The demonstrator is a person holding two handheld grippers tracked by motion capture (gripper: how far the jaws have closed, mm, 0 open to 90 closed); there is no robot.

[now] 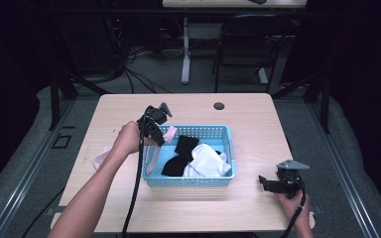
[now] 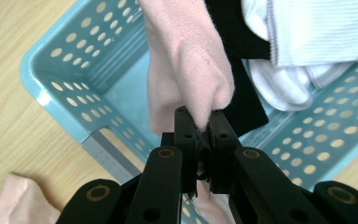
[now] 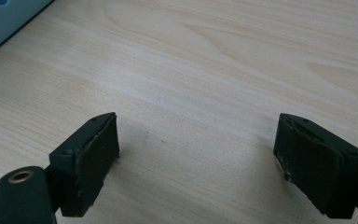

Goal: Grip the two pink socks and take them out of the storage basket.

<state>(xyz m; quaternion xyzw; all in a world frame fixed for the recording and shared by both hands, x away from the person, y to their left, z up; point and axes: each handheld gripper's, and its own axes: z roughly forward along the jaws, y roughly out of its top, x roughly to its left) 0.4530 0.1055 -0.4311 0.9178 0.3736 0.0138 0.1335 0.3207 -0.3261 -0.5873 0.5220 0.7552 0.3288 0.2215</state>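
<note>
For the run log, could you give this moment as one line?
left gripper: shut on pink sock | over blue basket | right gripper: open, empty

two pink socks are showing: one (image 2: 186,70) hanging over the basket's left wall, one (image 1: 100,157) lying near the table's left edge. one blue perforated basket (image 1: 213,179) is sitting mid-table. inside it, two black pieces (image 1: 181,153) and roughly two white ones (image 1: 208,161) are lying bunched; exact count is unclear.
</note>
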